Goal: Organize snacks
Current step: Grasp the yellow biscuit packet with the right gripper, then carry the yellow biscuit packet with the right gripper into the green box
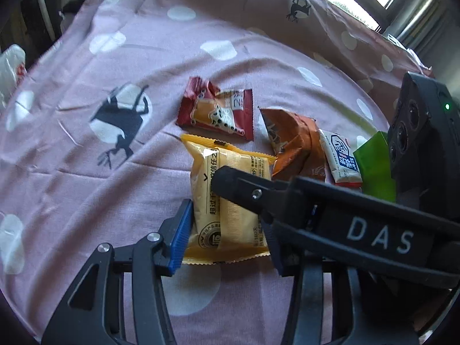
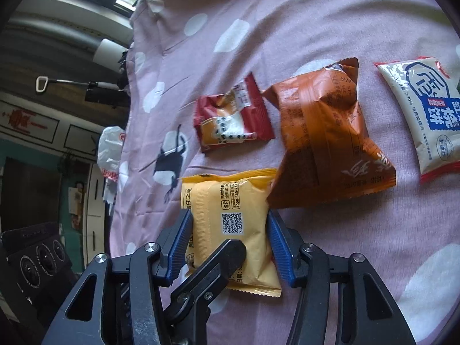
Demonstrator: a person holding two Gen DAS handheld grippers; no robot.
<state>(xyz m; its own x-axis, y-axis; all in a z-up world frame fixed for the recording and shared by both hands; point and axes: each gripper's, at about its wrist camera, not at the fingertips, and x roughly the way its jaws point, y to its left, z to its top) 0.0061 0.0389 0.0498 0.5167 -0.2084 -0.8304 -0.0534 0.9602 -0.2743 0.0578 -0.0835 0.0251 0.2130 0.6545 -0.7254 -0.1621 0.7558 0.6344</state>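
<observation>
A yellow snack packet [image 1: 230,201] lies on the pink dotted cloth [image 1: 115,172]. My left gripper [image 1: 227,230] has its blue pads on both sides of the packet. My right gripper [image 2: 230,244] straddles the same yellow packet [image 2: 230,221], its blue pads close against both sides. The right gripper's black body crosses the left wrist view over the packet. Behind lie a red packet [image 1: 217,112] [image 2: 233,120], an orange-brown packet [image 1: 293,146] [image 2: 327,138], a white and blue packet [image 1: 342,158] [image 2: 425,115] and a green packet [image 1: 373,166].
A white plastic bag [image 2: 110,152] [image 1: 11,66] lies at the cloth's edge. The cloth [image 2: 287,14] rises in folds towards a window [image 1: 353,3]. Dark furniture and a black device [image 2: 37,261] stand beyond the bed edge.
</observation>
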